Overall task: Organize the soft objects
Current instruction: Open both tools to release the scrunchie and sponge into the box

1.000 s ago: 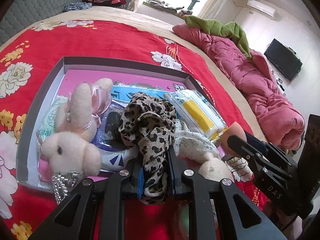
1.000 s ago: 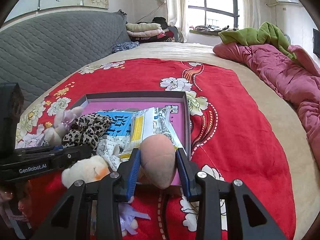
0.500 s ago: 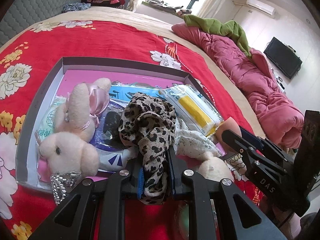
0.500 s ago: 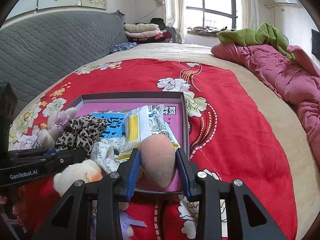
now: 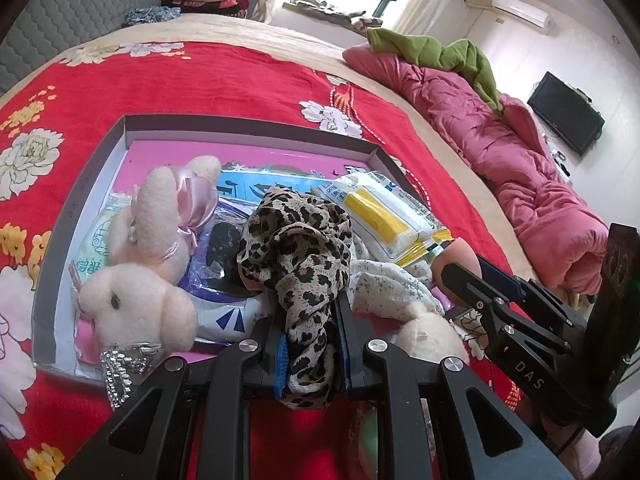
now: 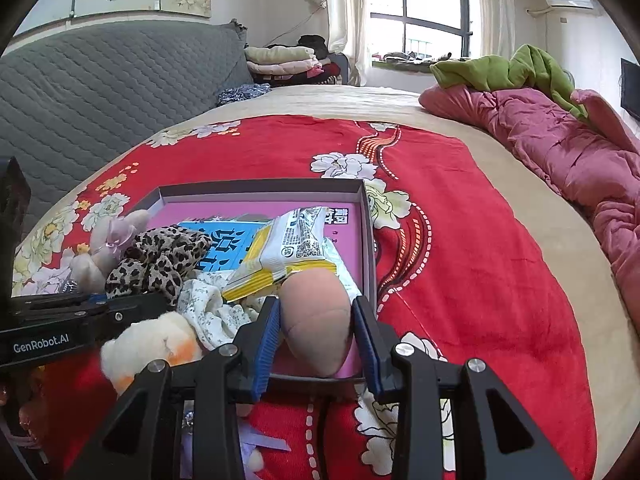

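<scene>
I have both tools loaded over the shallow grey cardboard tray with the pink floor, which lies on the red flowered blanket. My left gripper is clamped tight on the leopard-print fabric scrunchie; its bunched body spills forward, away from the jaws and into the tray's middle, with its long axis running along the fingers. My right gripper is pinched on the peach-coloured soft rounded plush piece, which hangs just over the tray's near right corner, its length running forward and slightly left between the pads.

The relation that matters, I judge: both held things already sit above the tray, so each release is a short drop, the left nearer the centre, the right nearer the near wall.

Counted: one tray, one scrunchie, one peach piece, one pale pink plush rabbit with a satin bow, one white-and-yellow sealed plastic packet, one cream plush toy with orange patches, one white speckled cloth.
</scene>
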{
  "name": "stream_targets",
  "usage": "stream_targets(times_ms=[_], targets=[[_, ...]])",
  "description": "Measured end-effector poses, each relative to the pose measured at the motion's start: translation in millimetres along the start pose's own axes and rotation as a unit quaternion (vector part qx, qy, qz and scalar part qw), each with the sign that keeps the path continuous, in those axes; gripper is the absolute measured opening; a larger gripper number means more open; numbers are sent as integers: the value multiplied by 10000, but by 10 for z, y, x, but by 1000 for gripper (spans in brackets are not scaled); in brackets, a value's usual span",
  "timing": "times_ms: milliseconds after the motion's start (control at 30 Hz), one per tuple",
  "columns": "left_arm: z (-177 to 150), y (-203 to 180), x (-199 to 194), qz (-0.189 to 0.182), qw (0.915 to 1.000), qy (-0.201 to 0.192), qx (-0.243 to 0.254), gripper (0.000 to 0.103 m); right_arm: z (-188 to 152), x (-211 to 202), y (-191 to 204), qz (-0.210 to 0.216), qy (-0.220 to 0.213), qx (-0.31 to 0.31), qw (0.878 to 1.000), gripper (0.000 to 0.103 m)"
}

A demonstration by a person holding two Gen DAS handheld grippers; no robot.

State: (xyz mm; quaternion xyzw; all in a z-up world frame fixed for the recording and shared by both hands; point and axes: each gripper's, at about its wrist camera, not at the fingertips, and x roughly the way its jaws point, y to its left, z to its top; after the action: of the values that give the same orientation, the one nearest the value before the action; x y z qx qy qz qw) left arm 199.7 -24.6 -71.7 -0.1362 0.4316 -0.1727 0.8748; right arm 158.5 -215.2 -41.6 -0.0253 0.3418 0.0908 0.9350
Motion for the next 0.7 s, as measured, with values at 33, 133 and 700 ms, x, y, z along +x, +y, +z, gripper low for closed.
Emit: stream_targets(times_ms=[33,133,700], targets=[[1,-1,0,2,10000,6,3,20,-2,0,1,-3,0,4,10000,38],[2,4,6,23,10000,14,23,20,-2,-8,-2,-6,-3,-2,10000,38],[-7,-10,25,41,9999,75,93,20,49,-99,-67,33,30,220,9997,48]])
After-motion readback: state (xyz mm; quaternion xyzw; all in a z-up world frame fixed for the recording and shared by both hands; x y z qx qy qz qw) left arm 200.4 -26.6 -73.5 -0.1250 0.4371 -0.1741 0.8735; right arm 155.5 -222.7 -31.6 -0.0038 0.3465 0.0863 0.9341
